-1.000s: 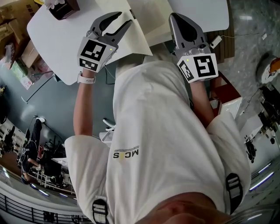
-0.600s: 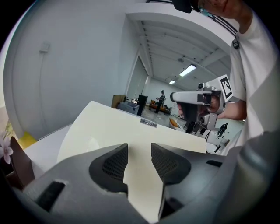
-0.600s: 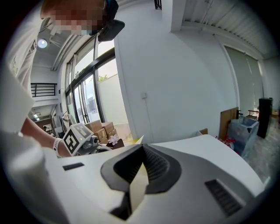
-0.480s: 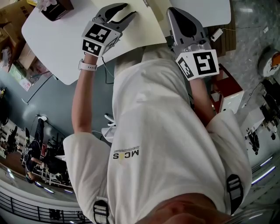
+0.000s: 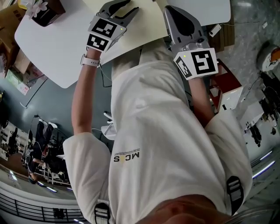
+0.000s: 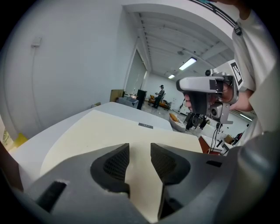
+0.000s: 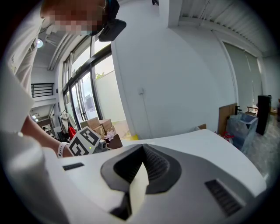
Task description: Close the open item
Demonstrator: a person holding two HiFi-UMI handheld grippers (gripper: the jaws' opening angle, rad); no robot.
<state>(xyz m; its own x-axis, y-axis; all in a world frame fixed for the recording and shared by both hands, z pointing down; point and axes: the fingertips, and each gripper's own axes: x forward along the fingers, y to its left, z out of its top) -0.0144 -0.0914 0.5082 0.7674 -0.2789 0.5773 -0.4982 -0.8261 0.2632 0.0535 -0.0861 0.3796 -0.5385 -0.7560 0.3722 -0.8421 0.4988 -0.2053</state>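
A large flat cream folder (image 5: 131, 37) lies on the white table (image 5: 57, 43); in the left gripper view it fills the ground below, cream folder (image 6: 109, 131), with a small grey label (image 6: 145, 125). My left gripper (image 5: 130, 6) hovers over it, open, with nothing between the pads (image 6: 116, 164). My right gripper (image 5: 173, 11) is at the folder's right edge with its jaws shut. A thin cream wedge shows between the right gripper (image 7: 142, 146) pads; I cannot tell whether a sheet is pinched. From the left gripper view the right gripper (image 6: 205, 94) hangs beyond the folder's far side.
A brown box with a white flower (image 5: 43, 11) stands on the table's far left corner. Cardboard boxes (image 5: 11, 30) sit on the floor at the left, and a red and white unit (image 5: 223, 94) at the right. The person's white shirt (image 5: 166, 140) hides the near floor.
My left gripper has moved forward, farther over the cream folder. The right gripper has stayed at the folder's right edge, still shut.
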